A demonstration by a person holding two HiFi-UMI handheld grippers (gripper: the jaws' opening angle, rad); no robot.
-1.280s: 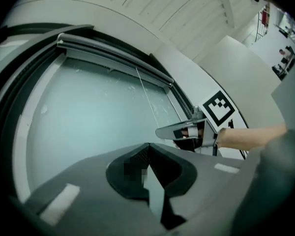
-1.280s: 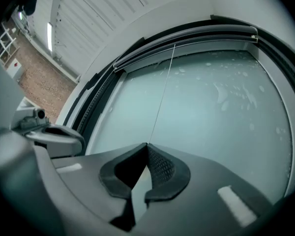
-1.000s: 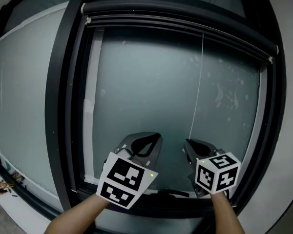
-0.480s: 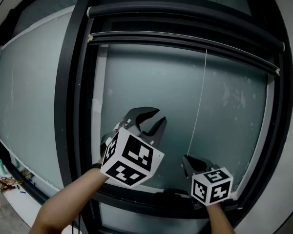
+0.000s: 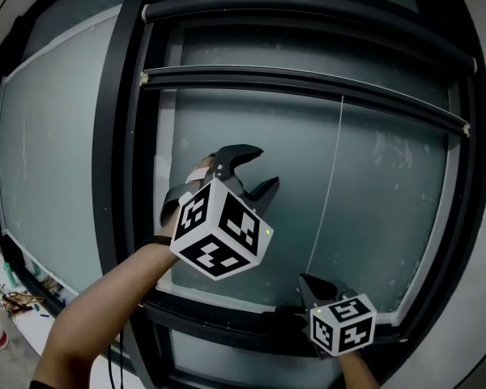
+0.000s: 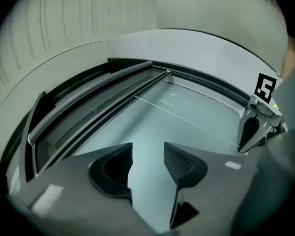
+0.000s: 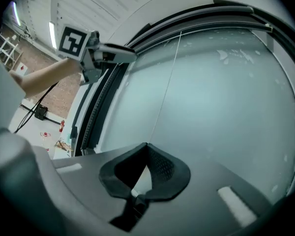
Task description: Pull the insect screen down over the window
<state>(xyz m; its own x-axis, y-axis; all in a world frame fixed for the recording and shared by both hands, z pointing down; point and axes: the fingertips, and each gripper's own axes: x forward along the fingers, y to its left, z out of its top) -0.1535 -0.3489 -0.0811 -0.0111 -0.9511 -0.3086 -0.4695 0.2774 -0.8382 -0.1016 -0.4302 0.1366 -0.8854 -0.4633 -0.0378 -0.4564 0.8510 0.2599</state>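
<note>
Low at window frame (image 5: 219, 310), right gripper (image 7: 146, 145) level, pinching cord (image 7: 167, 82)

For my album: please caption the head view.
Right gripper pinches the pull cord before the window; left gripper, empty, has just been opening its jaws.

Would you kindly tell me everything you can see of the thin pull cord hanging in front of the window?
The pull cord is a very thin, pale string, stretched straight and taut. Its top meets the screen's dark pull bar, right of middle; it runs down across the frosted-looking glass, slanting slightly left in the head view. Its lower end is pinched between the closed jaws of the right gripper. Nothing else visibly touches it.
</note>
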